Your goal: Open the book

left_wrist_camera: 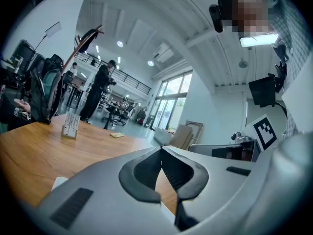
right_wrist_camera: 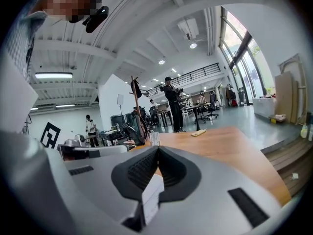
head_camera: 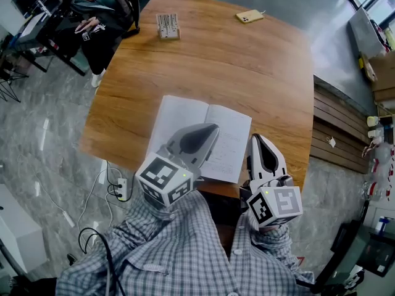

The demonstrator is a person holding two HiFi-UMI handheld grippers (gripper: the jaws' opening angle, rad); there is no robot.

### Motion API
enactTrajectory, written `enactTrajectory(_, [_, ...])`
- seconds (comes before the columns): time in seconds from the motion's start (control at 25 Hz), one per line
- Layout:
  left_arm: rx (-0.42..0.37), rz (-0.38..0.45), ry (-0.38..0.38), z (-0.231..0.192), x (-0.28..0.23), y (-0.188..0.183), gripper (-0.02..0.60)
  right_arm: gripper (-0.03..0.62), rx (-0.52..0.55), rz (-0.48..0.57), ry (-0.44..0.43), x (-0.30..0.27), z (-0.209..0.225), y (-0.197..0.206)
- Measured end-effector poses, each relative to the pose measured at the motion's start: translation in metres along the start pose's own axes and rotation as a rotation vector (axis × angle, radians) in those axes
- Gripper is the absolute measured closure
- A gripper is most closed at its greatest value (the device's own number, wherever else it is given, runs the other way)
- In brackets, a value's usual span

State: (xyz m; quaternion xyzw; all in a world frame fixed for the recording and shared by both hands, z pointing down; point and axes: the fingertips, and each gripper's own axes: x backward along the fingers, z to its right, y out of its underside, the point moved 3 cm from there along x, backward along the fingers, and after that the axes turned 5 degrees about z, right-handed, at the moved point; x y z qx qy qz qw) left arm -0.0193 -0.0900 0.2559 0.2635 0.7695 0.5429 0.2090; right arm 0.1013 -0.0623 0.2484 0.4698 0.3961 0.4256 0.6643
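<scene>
Left gripper: jaws closed, holding nothing.
Right gripper: tips together; white paper shows in the gap behind them, grip uncertain.
Book: already lying open beneath the left gripper, just beside the right.
Handling: likely light, with thin, floppy, tearable pages; pinch an outer page edge gently.

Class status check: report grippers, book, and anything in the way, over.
Left gripper shut, right gripper shut, both by near edge of table. Book lies open, flat. Nothing in the way.

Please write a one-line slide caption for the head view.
Open book on a wooden table; shut left gripper over it, right gripper beside it.
</scene>
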Motion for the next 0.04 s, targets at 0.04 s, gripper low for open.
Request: enactTrajectory(0.04, [0.000, 0.000, 0.000, -0.0007, 0.0004, 0.0001, 0.572, 0.574, -0.014, 0.004, -0.003, -0.0002, -0.0002, 0.0003])
